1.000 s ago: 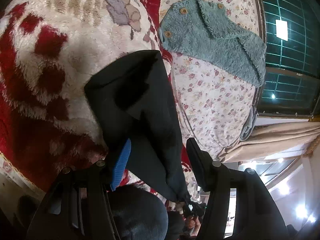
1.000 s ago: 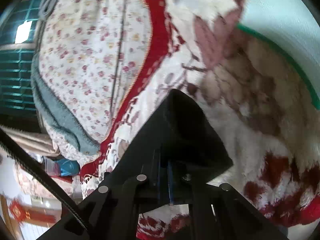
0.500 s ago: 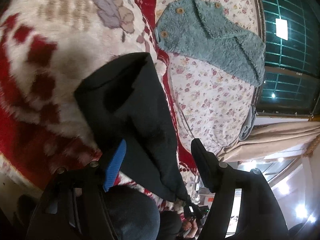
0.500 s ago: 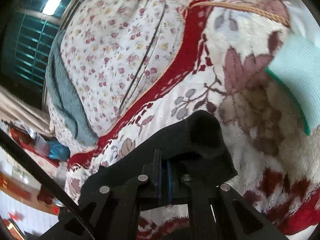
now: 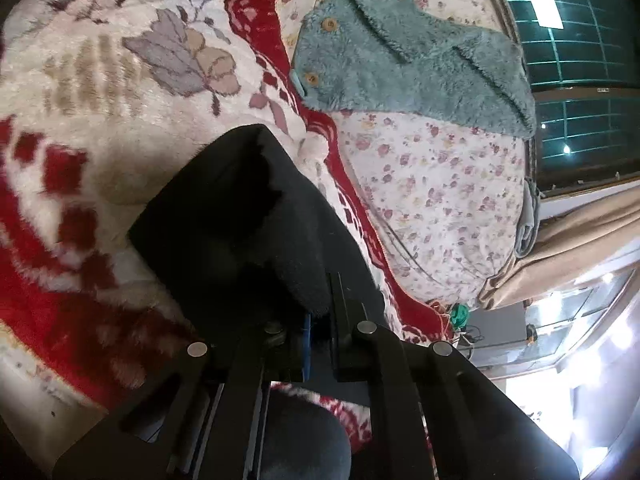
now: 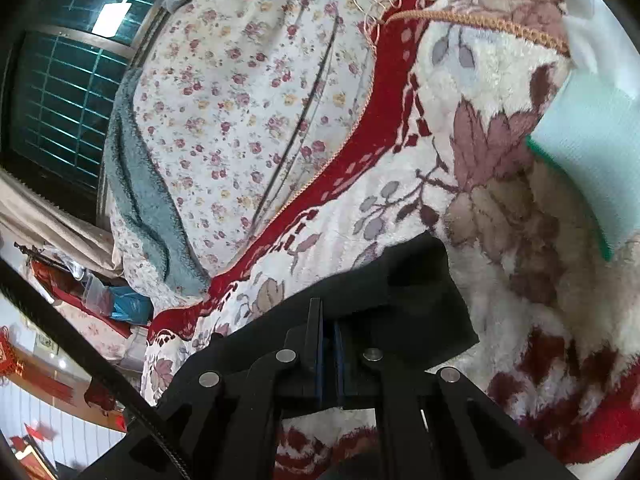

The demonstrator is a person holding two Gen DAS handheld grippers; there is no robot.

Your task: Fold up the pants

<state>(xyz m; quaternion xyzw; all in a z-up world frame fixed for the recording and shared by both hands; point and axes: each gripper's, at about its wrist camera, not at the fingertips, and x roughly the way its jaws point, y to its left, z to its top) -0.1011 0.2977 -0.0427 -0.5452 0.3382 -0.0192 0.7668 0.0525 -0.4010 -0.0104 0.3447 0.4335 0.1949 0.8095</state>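
Observation:
The black pants (image 5: 240, 216) lie bunched on a red and cream plush blanket (image 5: 80, 120). My left gripper (image 5: 320, 312) is closing, and its jaws pinch a thick fold of the black fabric, which rises a little off the blanket. In the right wrist view the same pants (image 6: 416, 292) drape over my right gripper (image 6: 328, 336), which is shut on another edge of the fabric, blue pads pressed together. The cloth between the two grippers runs off to the lower left there. The rest of the pants is hidden behind the gripper bodies.
A teal fuzzy garment with wooden buttons (image 5: 408, 68) lies on a floral sheet (image 5: 432, 184) beyond the blanket. A mint green cloth (image 6: 592, 168) sits at the blanket's right edge. A window grille (image 5: 580, 40) and a beige curtain (image 5: 580, 240) stand behind.
My left gripper stood open around the black fabric and has closed on it. Both grippers have risen slightly and rolled, lifting the pants' edge.

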